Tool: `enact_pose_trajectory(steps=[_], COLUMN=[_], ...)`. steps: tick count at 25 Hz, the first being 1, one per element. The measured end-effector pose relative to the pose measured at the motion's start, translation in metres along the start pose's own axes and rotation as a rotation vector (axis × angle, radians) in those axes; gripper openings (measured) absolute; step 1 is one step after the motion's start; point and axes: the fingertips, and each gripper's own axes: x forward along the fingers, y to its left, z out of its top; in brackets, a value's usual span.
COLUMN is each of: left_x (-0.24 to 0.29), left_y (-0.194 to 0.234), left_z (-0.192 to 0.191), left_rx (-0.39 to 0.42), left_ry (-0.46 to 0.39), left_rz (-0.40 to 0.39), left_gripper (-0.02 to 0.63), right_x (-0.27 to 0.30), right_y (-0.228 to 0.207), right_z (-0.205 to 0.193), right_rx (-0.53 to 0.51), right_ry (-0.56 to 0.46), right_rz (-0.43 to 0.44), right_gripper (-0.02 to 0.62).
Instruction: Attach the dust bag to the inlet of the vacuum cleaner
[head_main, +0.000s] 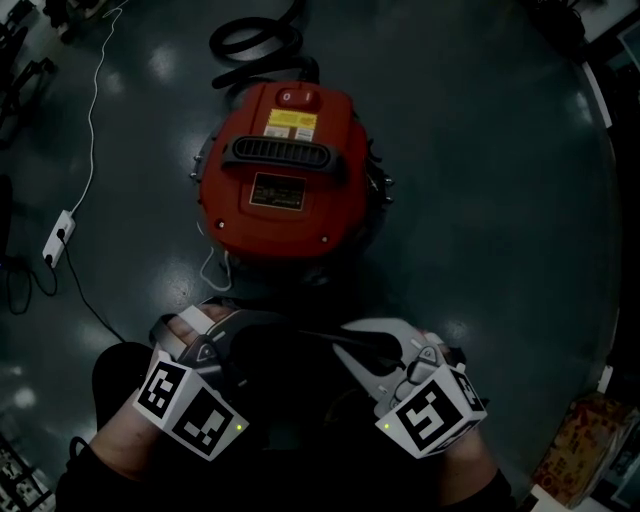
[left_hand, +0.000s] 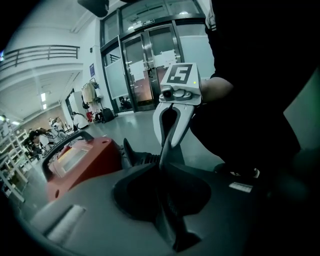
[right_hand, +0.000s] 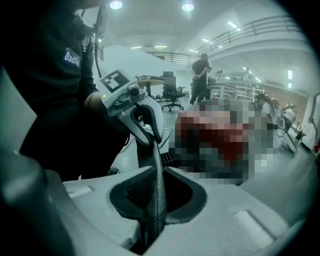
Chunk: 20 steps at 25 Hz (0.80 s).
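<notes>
- Canister of the vacuum cleaner (head_main: 280, 170): red and rounded, with its top on and closed, so nothing of the inside on show.
- Carries a black handle (head_main: 285, 155) across the top, with a yellow label (head_main: 291, 124) just beyond it in the head view.
- Stands on the dark floor (head_main: 480, 200), ahead of both grippers and apart from them, with a black hose (head_main: 255, 40) looped at its far side.
- Dust bag (right_hand: 156, 200): dark, thin fabric with a fine mesh weave, pulled flat into a narrow band. Impossible to tell whether anything lies inside.
- Hangs stretched between the two grippers, low in the head view, near the vacuum cleaner but clear of it.
- Left gripper (left_hand: 162, 172): jaws drawn in to a narrow slit, pads pinching one end of the dust bag.
- Right gripper (right_hand: 159, 172): jaws likewise nearly together, clamped on the other end of the same band.
- Tips of both pointing toward each other, close together, with only the short run of fabric between them. Marker cubes on the near side, toward the person.
- White power strip (head_main: 60, 235) on the floor at the left, trailing a thin pale cable (head_main: 95, 120), well apart from the vacuum cleaner and the dust bag.
</notes>
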Motion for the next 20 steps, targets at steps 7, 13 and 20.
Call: enact_pose_trajectory(steps=[7, 13, 20], left_x=[0.0033, -0.001, 0.0085], left_y=[0.0015, 0.002, 0.008], left_z=[-0.0008, -0.0071, -0.0009], left_rx=[-0.022, -0.043, 0.008], left_ry=[0.006, 0.003, 0.023], left_rz=[0.003, 0.018, -0.021], left_gripper=[0.051, 0.049, 0.057], right_x=[0.0012, 0.0075, 0.0006], right_y=[-0.0043, -0.0073, -0.0072], right_z=[-0.0003, 0.0057, -0.0026], right_rx=[-0.075, -0.134, -0.008], right_ry=[0.047, 0.048, -0.016], right_rz=[0.006, 0.056, 0.025], right_gripper=[0.043, 0.054, 0.046])
